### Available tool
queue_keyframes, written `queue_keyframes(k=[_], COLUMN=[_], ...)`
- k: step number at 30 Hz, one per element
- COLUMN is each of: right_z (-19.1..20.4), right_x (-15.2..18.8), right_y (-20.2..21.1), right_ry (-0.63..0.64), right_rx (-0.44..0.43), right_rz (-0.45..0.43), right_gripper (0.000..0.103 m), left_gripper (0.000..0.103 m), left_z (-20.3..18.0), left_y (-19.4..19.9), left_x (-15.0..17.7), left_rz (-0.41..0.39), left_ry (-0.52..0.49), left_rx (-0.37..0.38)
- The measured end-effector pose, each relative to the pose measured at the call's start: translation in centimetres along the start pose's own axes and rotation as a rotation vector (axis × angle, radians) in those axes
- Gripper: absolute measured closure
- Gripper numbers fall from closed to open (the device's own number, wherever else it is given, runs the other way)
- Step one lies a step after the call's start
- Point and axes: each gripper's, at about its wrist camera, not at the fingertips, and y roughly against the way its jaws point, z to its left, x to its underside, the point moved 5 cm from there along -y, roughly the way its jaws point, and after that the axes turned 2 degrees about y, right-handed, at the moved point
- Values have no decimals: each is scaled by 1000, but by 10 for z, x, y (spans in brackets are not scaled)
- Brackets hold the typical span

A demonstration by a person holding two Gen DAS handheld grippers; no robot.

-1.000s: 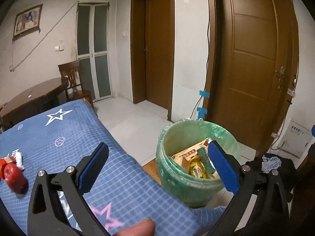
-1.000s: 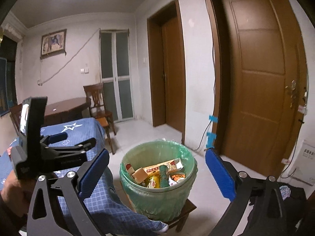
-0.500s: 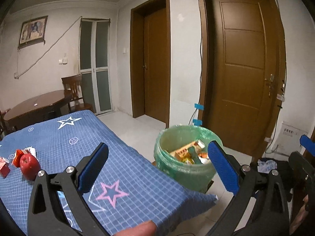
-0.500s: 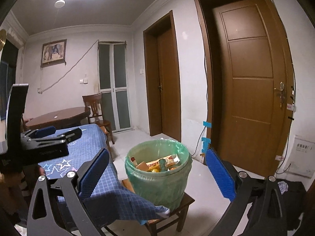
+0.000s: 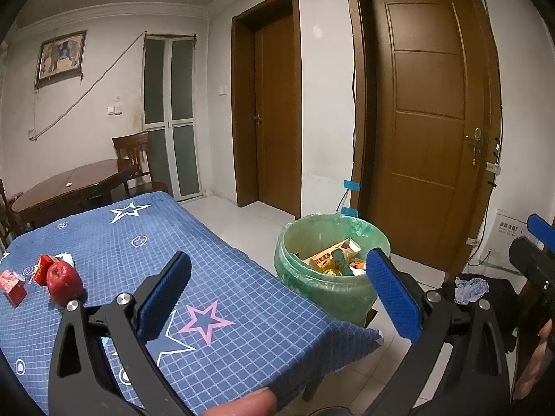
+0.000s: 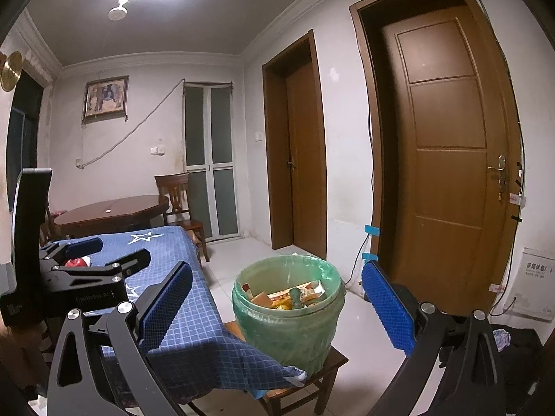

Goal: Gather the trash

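Trash bin (image 5: 331, 270) sits between the wide-open, empty left gripper's (image 5: 277, 291) pads, beyond them.

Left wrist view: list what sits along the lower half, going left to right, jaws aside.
Red carton → apple → pink star on the blue cloth → green-lined bin → crumpled rag.

Two hand-held black grippers with blue pads

The left gripper (image 5: 277, 287) and the right gripper (image 6: 277, 294) share black cut-out frames, silver round screws and ribbed blue finger pads (image 5: 163, 300); faint pale lettering marks the left gripper's body.
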Motion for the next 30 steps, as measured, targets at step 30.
queue_keyframes(k=[30], right_z=[0], right_x=[3], right_y=[-11], right_ry=[16], right_rx=[17], right_rz=[53], right_gripper=[5], left_gripper=[6], left_z=[-13], left_y=[-2], left_x=[0], left_rz=[34], left_ry=[-27], left_rx=[19])
